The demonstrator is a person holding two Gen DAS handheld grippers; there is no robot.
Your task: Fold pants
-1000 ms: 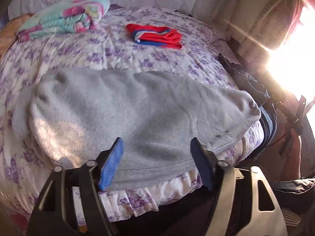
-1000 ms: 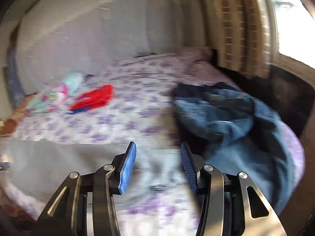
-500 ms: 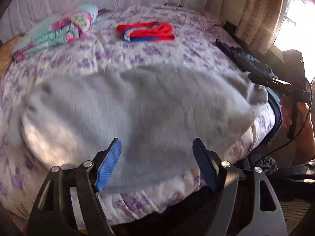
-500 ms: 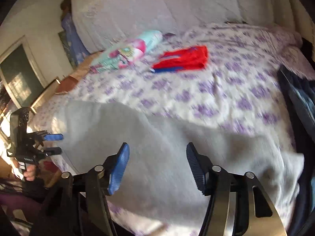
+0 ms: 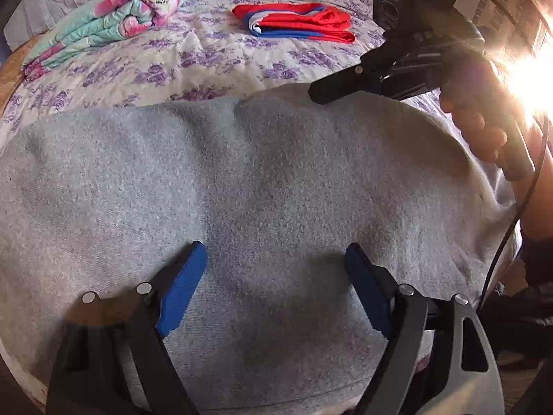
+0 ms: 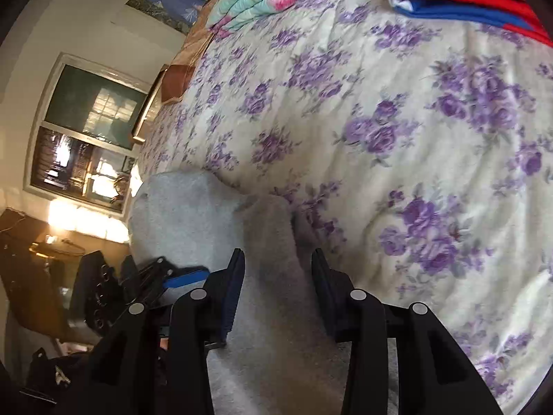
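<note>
Grey sweatpants (image 5: 262, 186) lie spread flat along the near edge of a bed with a purple-flower cover (image 5: 207, 58). My left gripper (image 5: 276, 276) is open and empty, low over the pants near their front edge. My right gripper (image 6: 276, 276) is open, its jaws straddling the far edge of the grey pants (image 6: 207, 221); whether it touches the cloth I cannot tell. The right gripper also shows in the left wrist view (image 5: 321, 93), held by a hand at the pants' far right. The left gripper shows in the right wrist view (image 6: 179, 278).
A folded red and blue garment (image 5: 297, 22) and a rolled floral blanket (image 5: 114, 17) lie at the back of the bed. Strong sunlight glares from the right (image 5: 532, 76). A window (image 6: 90, 131) and dark furniture (image 6: 41, 276) stand beyond the bed's left side.
Both grippers have moved in closer and lower over the grey pants. The right gripper has swung from over the pants' middle to their far edge and rolled sideways.
</note>
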